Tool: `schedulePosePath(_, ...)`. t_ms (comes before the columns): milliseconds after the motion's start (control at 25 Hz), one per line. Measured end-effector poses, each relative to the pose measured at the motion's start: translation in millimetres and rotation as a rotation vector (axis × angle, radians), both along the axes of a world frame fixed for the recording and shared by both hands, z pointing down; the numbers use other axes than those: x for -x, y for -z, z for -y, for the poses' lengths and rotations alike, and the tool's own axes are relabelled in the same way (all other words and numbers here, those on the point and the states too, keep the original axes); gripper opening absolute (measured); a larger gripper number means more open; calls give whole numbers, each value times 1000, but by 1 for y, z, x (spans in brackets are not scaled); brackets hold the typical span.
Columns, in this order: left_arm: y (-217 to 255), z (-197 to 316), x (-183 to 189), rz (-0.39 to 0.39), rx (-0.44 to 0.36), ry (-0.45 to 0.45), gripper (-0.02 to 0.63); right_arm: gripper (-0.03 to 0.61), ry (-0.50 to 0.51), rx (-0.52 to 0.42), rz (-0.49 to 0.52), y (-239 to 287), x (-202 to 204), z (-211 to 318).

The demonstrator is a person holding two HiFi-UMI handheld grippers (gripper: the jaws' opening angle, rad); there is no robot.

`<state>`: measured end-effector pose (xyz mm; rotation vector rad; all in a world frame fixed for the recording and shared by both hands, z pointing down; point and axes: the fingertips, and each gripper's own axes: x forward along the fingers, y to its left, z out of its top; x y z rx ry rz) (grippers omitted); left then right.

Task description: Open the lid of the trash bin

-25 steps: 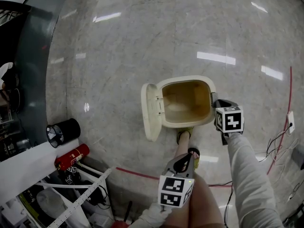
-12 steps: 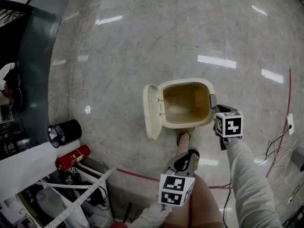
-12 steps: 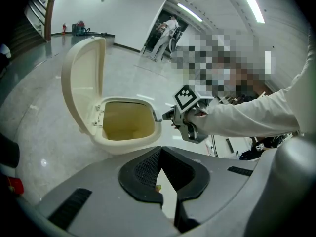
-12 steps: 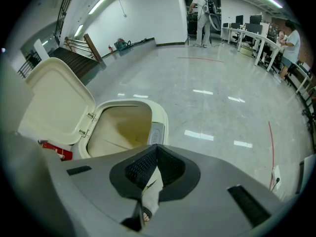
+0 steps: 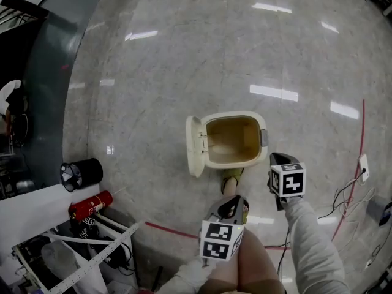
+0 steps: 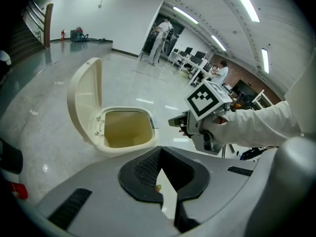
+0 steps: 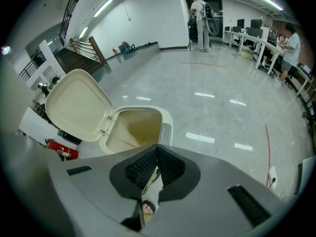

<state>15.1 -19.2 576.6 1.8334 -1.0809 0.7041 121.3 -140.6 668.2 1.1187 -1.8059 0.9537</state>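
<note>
The cream trash bin (image 5: 233, 116) stands on the marble floor with its mouth uncovered; its lid (image 5: 194, 146) is swung up on the left side. It also shows in the left gripper view as the bin (image 6: 123, 143) with its lid (image 6: 84, 100), and in the right gripper view as the bin (image 7: 168, 118) with its lid (image 7: 79, 105). My right gripper (image 5: 274, 158) hangs just below the bin's right corner, shut and holding nothing, apart from the rim. My left gripper (image 5: 236, 203) is shut near my legs, below the bin. A sandalled foot (image 5: 231, 177) rests at the bin's base.
A red fire extinguisher (image 5: 92, 205) and a black cylinder (image 5: 81, 173) lie at the lower left beside white frames. A red tape line (image 5: 177, 230) crosses the floor near my feet. Cables (image 5: 349, 195) and a floor socket (image 5: 365, 164) sit at the right. People stand far off.
The right gripper has drawn back from the bin's right rim, down towards me. The head view has risen, so the bin looks smaller. The lid stays up.
</note>
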Motion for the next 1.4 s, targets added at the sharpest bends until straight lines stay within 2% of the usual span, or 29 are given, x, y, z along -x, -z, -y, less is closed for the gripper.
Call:
schedulePosePath(440, 59, -13, -5, 40, -44, -81, 3, -3, 25, -55, 54, 95, 12, -41)
schedulePosePath(1040, 135, -23, 1, 18, -127, -67, 3, -3, 7, -165, 118, 212, 23, -99)
schedulePosePath(1400, 158, -24, 9, 27, -155, -82, 3, -3, 47, -242, 149, 260, 34, -121)
